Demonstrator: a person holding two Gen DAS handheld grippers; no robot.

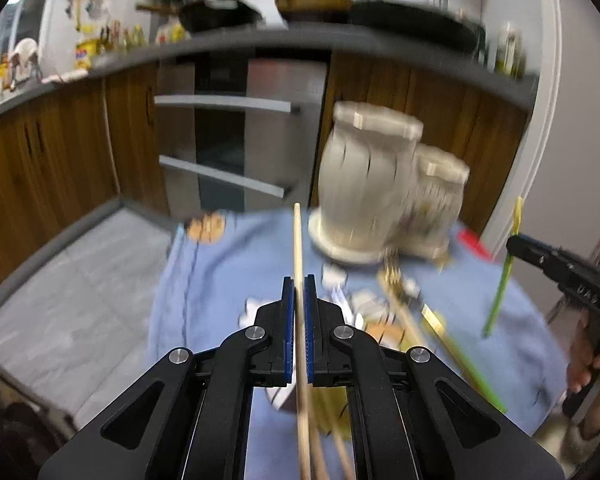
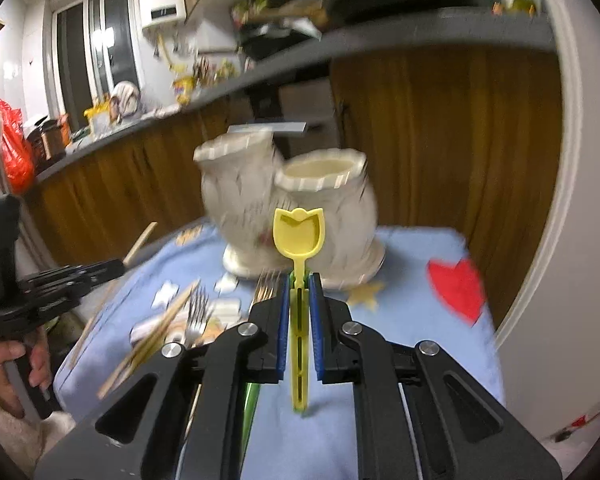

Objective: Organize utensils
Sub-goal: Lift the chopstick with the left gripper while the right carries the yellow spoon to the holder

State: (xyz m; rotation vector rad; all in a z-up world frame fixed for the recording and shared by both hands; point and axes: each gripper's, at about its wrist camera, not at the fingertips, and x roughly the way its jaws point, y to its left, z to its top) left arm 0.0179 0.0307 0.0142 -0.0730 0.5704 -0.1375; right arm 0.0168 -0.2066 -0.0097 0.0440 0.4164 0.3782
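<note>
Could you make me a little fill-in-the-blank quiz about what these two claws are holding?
1. The left gripper is shut on a wooden ____.
2. The right gripper is shut on a spoon coloured ____.
3. The ceramic holder has ____ openings.
4. The tablecloth is light ____.

Missing words: chopstick; yellow; two; blue

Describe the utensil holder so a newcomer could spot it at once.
Start at the blue tablecloth. At its far end, before the wooden cabinets, stands the cream ceramic holder. Unlike the loose forks and chopsticks lying nearby, it is upright, with two joined scalloped-rim pots on one base.
</note>
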